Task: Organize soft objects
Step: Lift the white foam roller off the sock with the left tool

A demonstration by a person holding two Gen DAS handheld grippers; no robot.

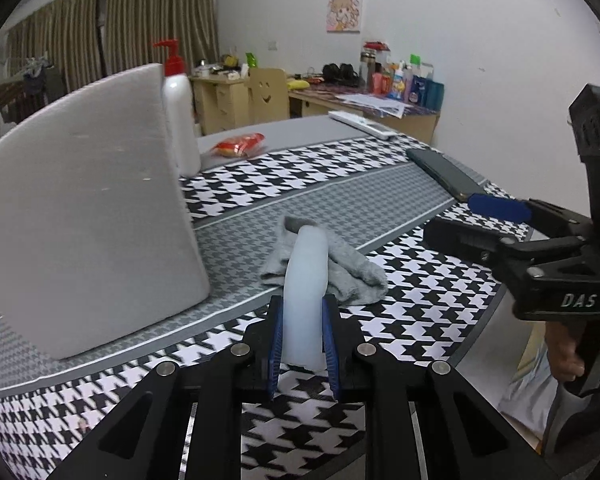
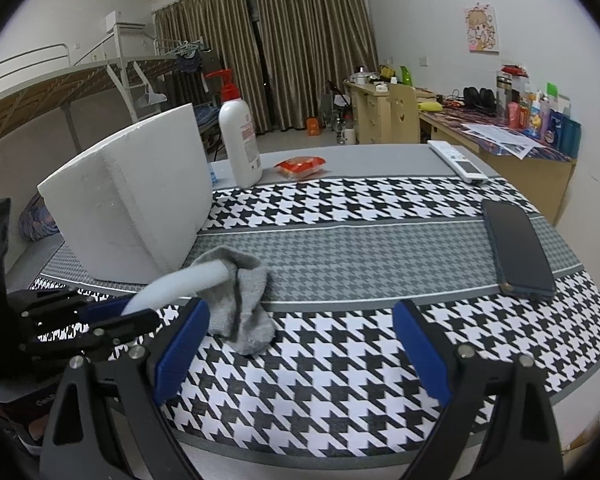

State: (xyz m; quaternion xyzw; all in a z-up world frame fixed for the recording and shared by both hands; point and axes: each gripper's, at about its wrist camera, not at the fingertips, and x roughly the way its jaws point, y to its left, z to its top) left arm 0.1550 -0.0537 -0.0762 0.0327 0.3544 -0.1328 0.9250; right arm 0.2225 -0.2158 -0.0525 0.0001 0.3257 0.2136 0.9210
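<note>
A grey sock [image 1: 348, 270] lies crumpled on the houndstooth tablecloth [image 1: 420, 312]; it also shows in the right wrist view [image 2: 246, 300]. My left gripper [image 1: 302, 344] is shut on a pale translucent soft tube [image 1: 306, 280], whose far end reaches over the sock. In the right wrist view the left gripper [image 2: 112, 320] holds the tube [image 2: 180, 280] at the left. My right gripper [image 2: 300, 352] is open and empty, right of the sock above the cloth. It shows at the right of the left wrist view [image 1: 484, 216].
A big white foam block [image 1: 80, 216] stands at the left, also in the right wrist view [image 2: 132, 200]. Behind it stand a pump bottle [image 2: 240, 140] and a red snack packet [image 2: 300, 166]. A phone [image 2: 518, 248] and a remote [image 2: 456, 160] lie at the right.
</note>
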